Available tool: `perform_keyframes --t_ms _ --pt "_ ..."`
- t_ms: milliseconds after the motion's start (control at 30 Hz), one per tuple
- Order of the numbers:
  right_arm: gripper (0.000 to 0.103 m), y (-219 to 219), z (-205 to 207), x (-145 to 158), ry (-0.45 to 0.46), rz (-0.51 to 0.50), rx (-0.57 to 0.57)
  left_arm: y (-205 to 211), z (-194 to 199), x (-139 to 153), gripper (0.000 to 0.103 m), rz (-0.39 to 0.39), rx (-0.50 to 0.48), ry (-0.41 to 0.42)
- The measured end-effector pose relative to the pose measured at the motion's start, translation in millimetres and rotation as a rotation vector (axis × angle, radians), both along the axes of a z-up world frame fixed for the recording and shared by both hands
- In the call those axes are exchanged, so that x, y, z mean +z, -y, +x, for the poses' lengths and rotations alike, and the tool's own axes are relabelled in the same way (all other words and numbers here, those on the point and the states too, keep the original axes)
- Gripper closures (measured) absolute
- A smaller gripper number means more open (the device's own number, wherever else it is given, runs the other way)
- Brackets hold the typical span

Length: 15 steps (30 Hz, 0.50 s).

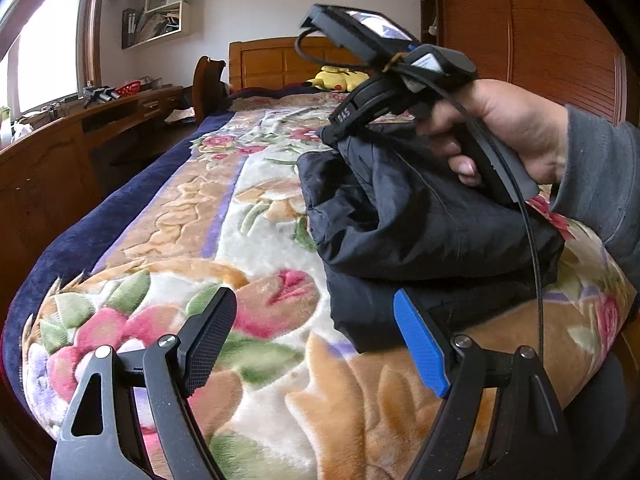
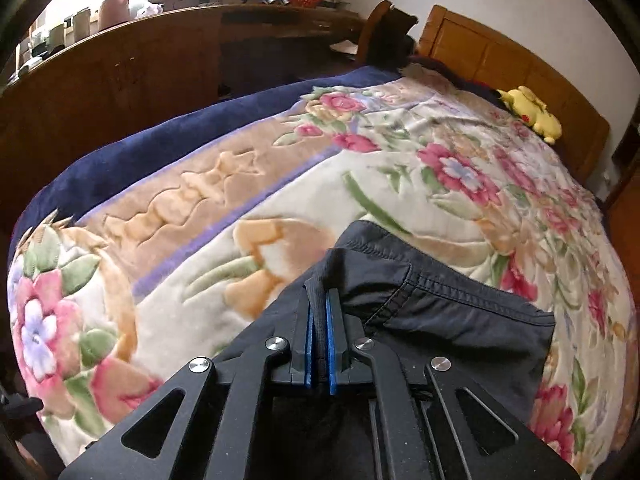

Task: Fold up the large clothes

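Observation:
A black garment (image 1: 420,216) lies bunched and partly folded on the floral blanket (image 1: 224,216) near the foot of the bed. My left gripper (image 1: 316,340) is open and empty, just in front of the garment's near edge. My right gripper (image 2: 319,308) is shut on a fold of the black garment (image 2: 440,300) and holds its edge raised. In the left wrist view the right gripper (image 1: 332,128) shows from the side in a hand, its tip sunk in the cloth.
A yellow plush toy (image 1: 338,78) lies by the wooden headboard (image 1: 272,60). A wooden desk and cabinets (image 1: 60,152) run along the bed's left side. A wardrobe (image 1: 540,40) stands at the right. The blanket (image 2: 280,184) covers the bed.

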State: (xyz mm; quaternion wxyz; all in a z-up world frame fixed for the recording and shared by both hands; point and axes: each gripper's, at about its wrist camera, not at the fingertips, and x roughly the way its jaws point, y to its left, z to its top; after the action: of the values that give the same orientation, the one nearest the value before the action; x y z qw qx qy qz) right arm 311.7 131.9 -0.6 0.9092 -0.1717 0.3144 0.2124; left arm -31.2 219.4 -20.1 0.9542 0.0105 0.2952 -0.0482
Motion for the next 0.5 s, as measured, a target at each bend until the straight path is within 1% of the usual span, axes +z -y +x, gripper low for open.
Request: perform_keyframes --t_ms 33,67,100,133,167,200,233,367,500 --pt "0.095 4.9 -1.9 -0.1 0.007 0.011 0.001 0.5 -0.4 0.0 0.021 -0.003 -0.003 -0.001" --pt "0.092 11.1 -5.3 1.2 0.019 0.029 0.010 1.0 -0.5 0.0 0.021 -0.006 -0.005 -0.002" --pt "0.082 14.0 -5.1 6.3 0.023 0.041 0.016 1.5 -0.5 -0.2 0.021 -0.007 -0.006 -0.001" --pt "0.064 24.8 -15.7 16.2 0.035 0.057 0.025 1.8 -0.4 -0.3 0.021 -0.008 -0.007 -0.002" --pt "0.053 34.2 -20.4 21.5 0.051 0.068 0.027 2.3 -0.1 -0.7 0.021 -0.009 -0.008 -0.004" --pt "0.036 44.1 -24.5 26.3 0.064 0.077 0.023 2.6 0.4 -1.0 0.021 -0.010 -0.009 -0.006" --pt "0.033 56.1 -28.6 29.9 0.080 0.087 0.013 3.3 0.9 -1.4 0.021 -0.010 -0.009 -0.008" --pt "0.031 97.2 -35.2 33.8 0.119 0.082 -0.042 5.5 1.9 -2.0 0.021 -0.007 -0.010 -0.012" --pt "0.030 139.7 -36.4 19.7 0.110 0.083 -0.100 8.5 3.0 -3.2 0.021 -0.008 -0.017 -0.019"
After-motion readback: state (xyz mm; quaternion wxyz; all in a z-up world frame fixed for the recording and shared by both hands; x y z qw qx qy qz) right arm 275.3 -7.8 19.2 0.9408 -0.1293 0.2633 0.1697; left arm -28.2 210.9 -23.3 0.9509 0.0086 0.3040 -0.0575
